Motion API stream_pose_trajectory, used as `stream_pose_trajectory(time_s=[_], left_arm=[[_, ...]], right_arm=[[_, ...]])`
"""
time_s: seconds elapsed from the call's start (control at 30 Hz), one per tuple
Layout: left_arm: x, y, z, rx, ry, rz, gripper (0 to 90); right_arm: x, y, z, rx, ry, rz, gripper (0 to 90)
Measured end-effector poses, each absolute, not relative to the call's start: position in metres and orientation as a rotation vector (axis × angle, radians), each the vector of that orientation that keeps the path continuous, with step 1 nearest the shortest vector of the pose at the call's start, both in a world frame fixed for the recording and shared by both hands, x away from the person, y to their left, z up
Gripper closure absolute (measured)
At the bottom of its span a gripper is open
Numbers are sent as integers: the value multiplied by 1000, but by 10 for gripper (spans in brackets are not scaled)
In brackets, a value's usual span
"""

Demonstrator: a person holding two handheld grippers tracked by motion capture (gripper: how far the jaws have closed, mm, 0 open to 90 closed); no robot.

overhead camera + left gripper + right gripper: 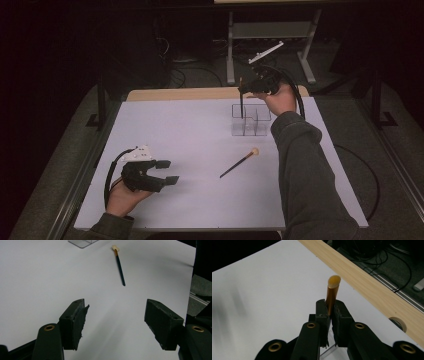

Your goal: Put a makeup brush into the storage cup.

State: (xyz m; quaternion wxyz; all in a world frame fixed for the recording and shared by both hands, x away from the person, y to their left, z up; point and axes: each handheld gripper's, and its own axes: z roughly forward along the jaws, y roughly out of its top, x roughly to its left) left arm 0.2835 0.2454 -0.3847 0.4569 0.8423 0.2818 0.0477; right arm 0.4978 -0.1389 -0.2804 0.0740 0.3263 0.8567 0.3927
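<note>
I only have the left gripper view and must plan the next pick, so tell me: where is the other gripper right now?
Observer: The right gripper is above the clear organizer at the table's far side.
Operator: Is it carrying anything?
Observer: Yes, its jaws are shut on a brush, handle end up.
Operator: Is that brush inside the organizer?
Observer: Its lower end dips into the back-left compartment.

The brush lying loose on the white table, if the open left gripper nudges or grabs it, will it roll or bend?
The brush looks like a thin straight stick, so probably stiff and light. Its round handle lies flat on the smooth table, so a sideways nudge may roll it. The left gripper would need to close far on something so slim.
</note>
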Motion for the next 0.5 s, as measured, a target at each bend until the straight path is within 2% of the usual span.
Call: stream_pose_trajectory(time_s=[0.5], left_arm=[[285, 246, -385, 2090, 678, 130, 332]], right_arm=[[496, -138, -297, 994, 2576, 1184, 829]])
